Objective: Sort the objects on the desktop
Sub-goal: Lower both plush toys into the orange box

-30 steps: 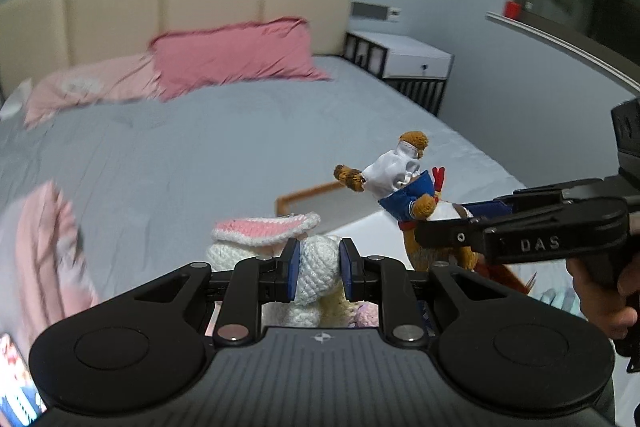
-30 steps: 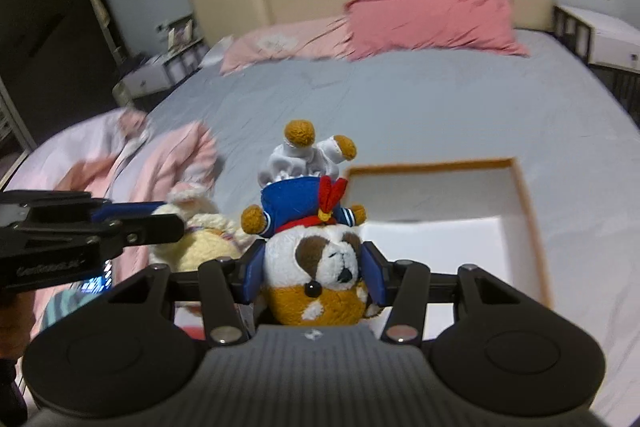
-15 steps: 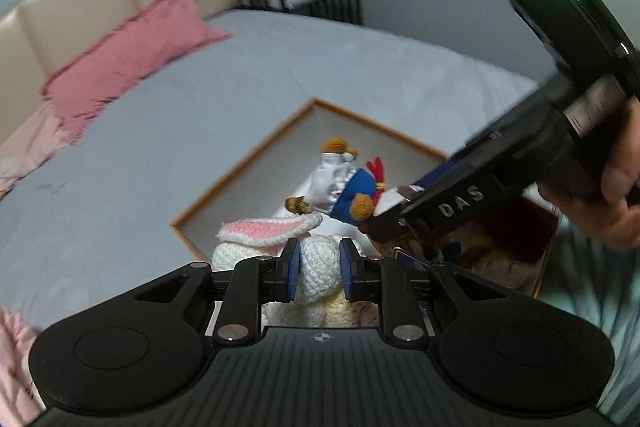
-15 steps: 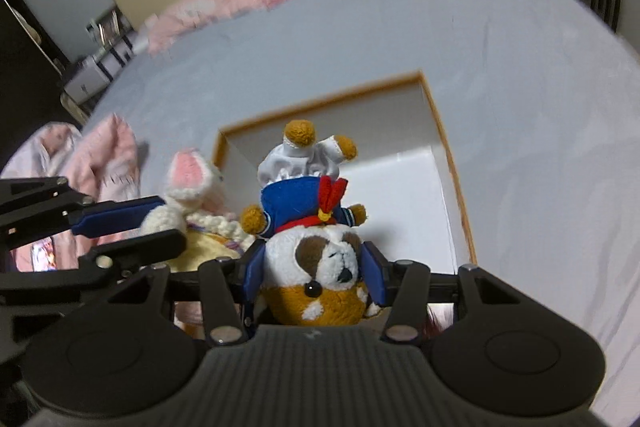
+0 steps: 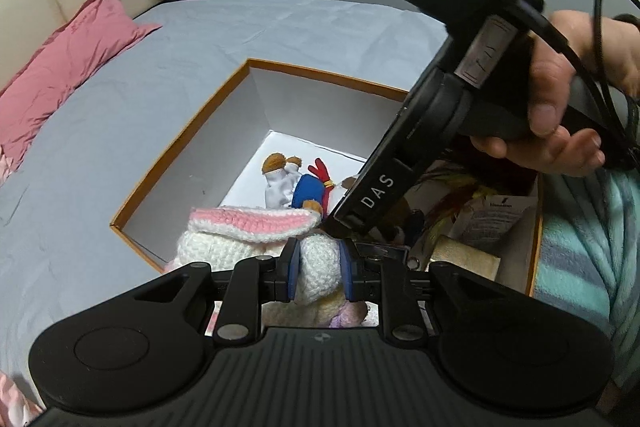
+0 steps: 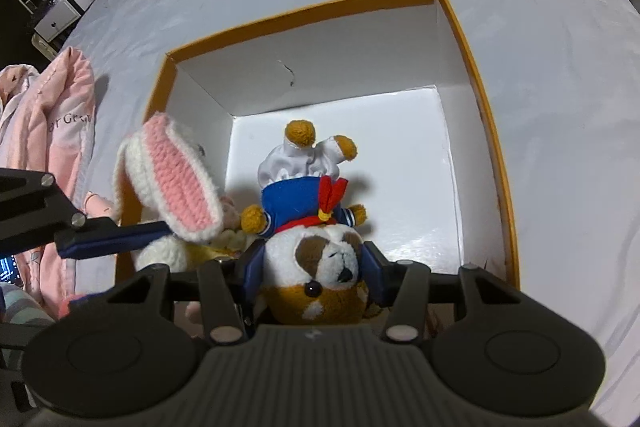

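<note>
Orange-rimmed box (image 6: 472,39) gapes under left claw (image 5: 319,269) gripping rabbit (image 5: 240,231), right claw (image 6: 312,275) gripping dog (image 6: 320,259).

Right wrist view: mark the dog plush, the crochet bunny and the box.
dog plush (image 6: 320,263), right wrist view, white-and-brown face between the fingers.
crochet bunny (image 6: 176,183), right wrist view, pink inner ear.
box (image 6: 304,11), right wrist view, orange far rim.
</note>
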